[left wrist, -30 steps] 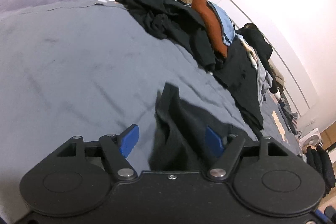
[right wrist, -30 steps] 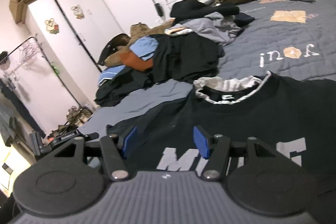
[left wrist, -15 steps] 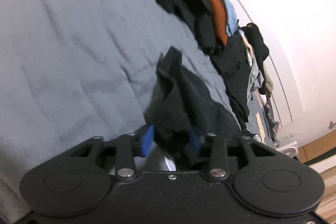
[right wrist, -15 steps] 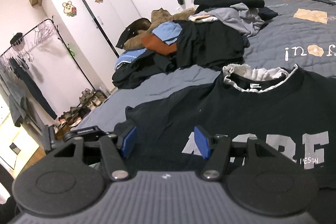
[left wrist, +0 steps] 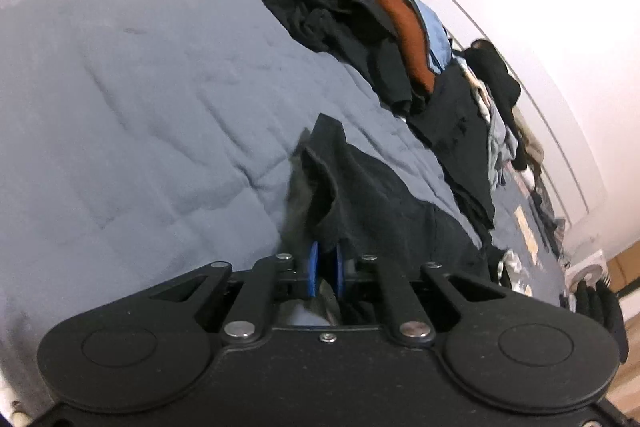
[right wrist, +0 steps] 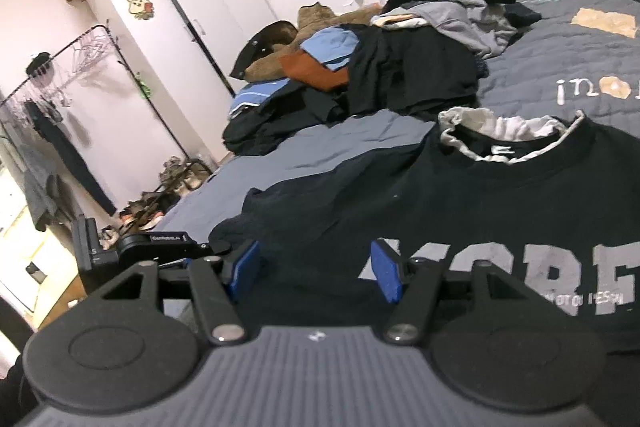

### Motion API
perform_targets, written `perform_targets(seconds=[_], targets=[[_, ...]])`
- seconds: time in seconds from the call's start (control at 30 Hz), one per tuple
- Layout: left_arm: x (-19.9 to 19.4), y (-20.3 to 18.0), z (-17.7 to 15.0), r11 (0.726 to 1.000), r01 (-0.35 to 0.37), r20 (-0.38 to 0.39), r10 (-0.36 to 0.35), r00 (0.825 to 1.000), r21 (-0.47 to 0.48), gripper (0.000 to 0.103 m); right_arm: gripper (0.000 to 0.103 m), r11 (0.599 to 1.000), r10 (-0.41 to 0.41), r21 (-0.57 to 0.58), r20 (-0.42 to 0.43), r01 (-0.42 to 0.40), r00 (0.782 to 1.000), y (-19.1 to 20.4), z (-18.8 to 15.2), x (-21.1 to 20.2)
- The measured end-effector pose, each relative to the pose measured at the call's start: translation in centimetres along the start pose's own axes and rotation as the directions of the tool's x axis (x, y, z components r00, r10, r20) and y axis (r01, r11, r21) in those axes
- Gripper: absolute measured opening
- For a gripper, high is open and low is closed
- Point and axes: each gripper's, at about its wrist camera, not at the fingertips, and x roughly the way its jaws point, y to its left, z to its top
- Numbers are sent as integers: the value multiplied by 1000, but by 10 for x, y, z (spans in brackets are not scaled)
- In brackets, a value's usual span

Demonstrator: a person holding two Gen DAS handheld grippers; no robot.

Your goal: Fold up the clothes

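The left gripper (left wrist: 325, 269) has its blue pads (left wrist: 313, 269) drawn almost together, pinching a bunched fold of the black T-shirt (left wrist: 360, 187); the cloth rises from between the fingers in a crumpled ridge and runs ahead and to the right of them over the grey bedspread (left wrist: 140, 99); left of the fingers the spread lies bare and wrinkled; beyond the fingertips, along the far side of the bed, sits a pile of clothes (left wrist: 360, 15) with black, blue, tan and rust-coloured pieces heaped on one another. The right gripper (right wrist: 316, 269) stands with its fingers wide apart and nothing between the blue pads (right wrist: 386, 275); it sits low over the same black T-shirt (right wrist: 460, 195), which lies spread face up on the bed just ahead of the fingers, its pale lettering (right wrist: 520, 271) to the right of the right finger and its light-trimmed collar (right wrist: 504, 135) farther on; past the collar lies the pile of clothes (right wrist: 400, 67); off to the left of the fingers stand a white wardrobe (right wrist: 172, 27) and a clothes rack (right wrist: 80, 67).
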Motion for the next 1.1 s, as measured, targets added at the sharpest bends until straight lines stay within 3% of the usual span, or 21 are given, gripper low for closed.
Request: perform_targets(seconds=[0.1, 0.17, 0.23, 0.37, 0.77, 0.8, 0.83, 0.9, 1.1], targets=[[3, 2, -3, 1000, -22, -26, 22, 999, 6, 10, 61, 1000, 24, 13, -9, -24, 1000, 1, -2, 2], [2, 8, -5, 999, -29, -23, 28, 999, -31, 22, 61, 999, 41, 22, -12, -41, 999, 2, -3, 3], [2, 14, -7, 997, -36, -21, 35, 999, -68, 46, 61, 998, 59, 30, -12, -58, 998, 3, -3, 3], [3, 12, -8, 997, -29, -3, 29, 1000, -65, 55, 61, 995, 92, 41, -13, -92, 996, 5, -3, 4], [18, 5, -8, 999, -30, 13, 30, 999, -23, 53, 61, 996, 85, 37, -7, -85, 996, 7, -4, 4], [19, 4, -8, 1000, -27, 15, 27, 1000, -16, 46, 62, 996, 84, 38, -6, -83, 996, 7, -4, 4], [19, 2, -8, 1000, -24, 20, 24, 1000, -4, 30, 62, 996, 82, 39, -6, -82, 997, 6, -4, 4], [18, -2, -7, 1000, -22, 34, 22, 999, 22, 20, 62, 996, 80, 40, -5, -80, 997, 6, -4, 4], [14, -15, -3, 995, -19, 76, 11, 997, 100, 14, 62, 997, 71, 43, 4, -71, 997, 5, -2, 2]])
